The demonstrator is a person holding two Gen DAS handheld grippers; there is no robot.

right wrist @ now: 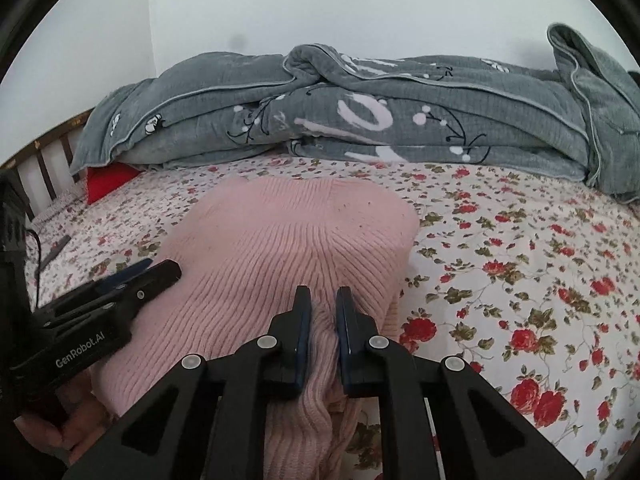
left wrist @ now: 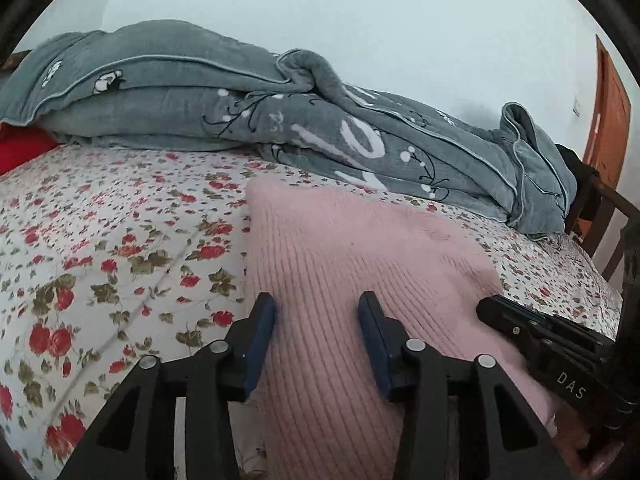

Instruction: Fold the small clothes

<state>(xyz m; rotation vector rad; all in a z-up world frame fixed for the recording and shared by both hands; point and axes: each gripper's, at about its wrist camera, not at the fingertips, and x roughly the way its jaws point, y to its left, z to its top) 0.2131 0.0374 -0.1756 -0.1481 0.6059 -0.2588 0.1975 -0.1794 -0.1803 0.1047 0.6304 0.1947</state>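
Fingers of the right gripper (right wrist: 323, 300) pinch a ridge of the pink sweater (right wrist: 288, 240), bottom centre of its view. Left gripper (left wrist: 316, 312) fingers stand spread over the near hem, touching nothing; the sweater runs away toward upper frame.

Soft, even daylight fills both views, with only faint shadows. Fisheye distortion bends the bed (left wrist: 120, 208) and wall (right wrist: 320, 8), dark vignette rims the corners, and near edges blur slightly.
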